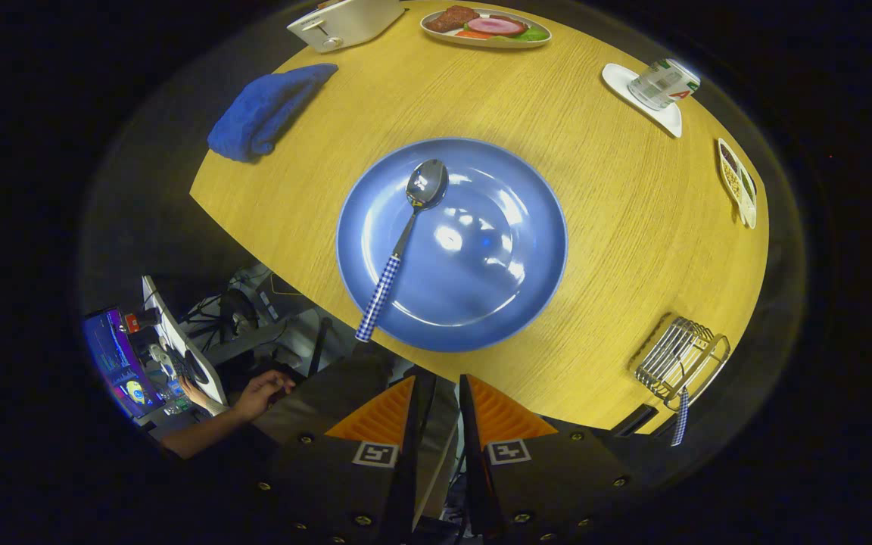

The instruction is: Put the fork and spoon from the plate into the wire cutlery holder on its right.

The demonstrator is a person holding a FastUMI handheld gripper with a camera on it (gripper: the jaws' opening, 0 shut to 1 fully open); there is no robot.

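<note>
A blue plate (481, 303) sits in the middle of the round wooden table (618, 227), just ahead of my fingers. On it lies a spoon (406, 235) with its bowl toward the plate's far side and its blue-and-white checked handle poking over the near rim. To the plate's right, near the table edge, stands the wire cutlery holder (678, 356). A checked handle (680, 416), which I take to be the fork's, sticks out of it. My gripper (437, 378) hovers high above the near table edge, fingers slightly apart with nothing between them.
Beyond the plate are a blue cloth (266, 110), a white toaster (345, 23), an oval dish of food (485, 26), a can on a white coaster (659, 83) and a small divided dish (739, 185). A person's hand (258, 393) rests by a desk below the table's left side.
</note>
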